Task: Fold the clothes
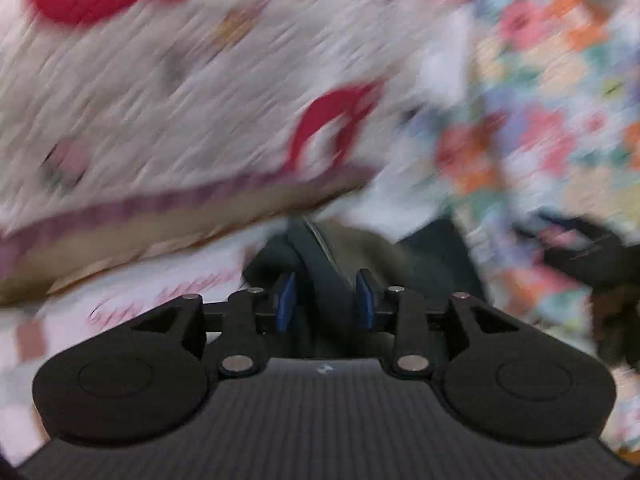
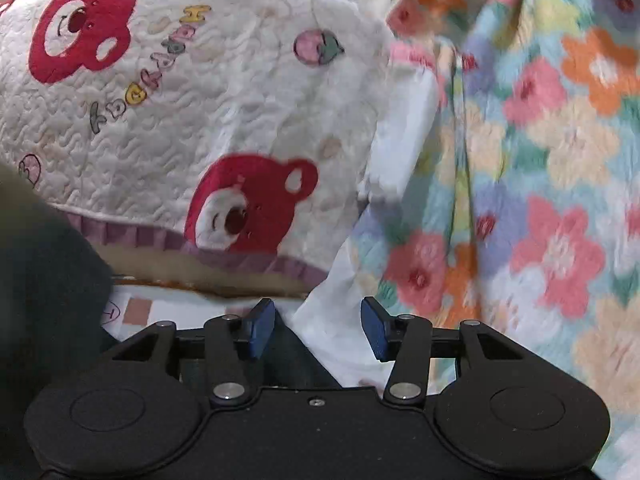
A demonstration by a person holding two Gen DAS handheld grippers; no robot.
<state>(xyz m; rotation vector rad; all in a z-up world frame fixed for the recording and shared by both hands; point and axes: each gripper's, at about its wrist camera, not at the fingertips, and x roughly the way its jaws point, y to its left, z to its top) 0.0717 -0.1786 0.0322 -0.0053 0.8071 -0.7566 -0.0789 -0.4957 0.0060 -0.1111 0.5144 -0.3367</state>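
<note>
In the left wrist view, heavily blurred, the left claw [image 1: 326, 300] stood with its blue pads [image 1: 286, 300] a moderate gap apart, and a fold of dark garment [image 1: 316, 256] ran up between them; whether the pads actually pinched the cloth could not be told. Ahead of the claw and above it hung a white quilted cover [image 1: 180, 92] with red bear prints and a purple frilled edge. To its right spread a flowered fabric [image 1: 540, 100] in pink, orange and blue, with a dark gripper-like shape at the far right edge.

In the right wrist view, the right claw [image 2: 318, 330] was parted fairly wide, gripping nothing. A white cloth [image 2: 340, 320] lay between and just beyond its fingers, over dark cloth close to the claw body. The bear-printed cover [image 2: 192, 112] rose ahead and left, the flowered fabric [image 2: 540, 160] to the right. A dark mass [image 2: 44, 280] filled the left edge.
</note>
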